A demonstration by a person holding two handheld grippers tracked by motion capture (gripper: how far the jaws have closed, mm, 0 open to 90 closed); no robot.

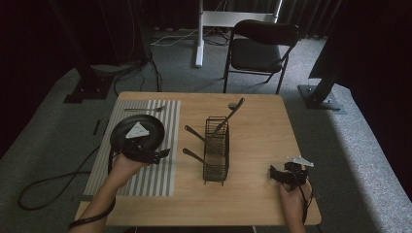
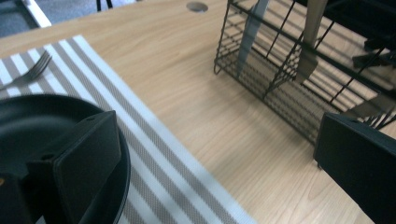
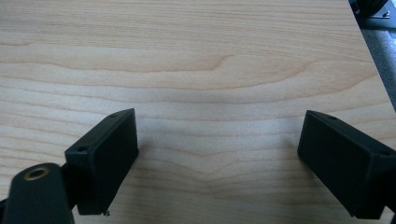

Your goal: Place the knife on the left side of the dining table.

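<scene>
Both my jaws stand spread; my left gripper [image 1: 163, 153] hovers at the black plate [image 1: 145, 127], so I should straddle its rim squarely before pinching.

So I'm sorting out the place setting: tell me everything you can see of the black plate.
The black plate is round, shallow and dark, with a smooth, slightly glossy surface; its material can't be told. It lies flat on the striped placemat, at the table's left. The left tool stands open over its near edge, one jaw above the rim. A fork lies on the mat just beyond it, apart.
</scene>
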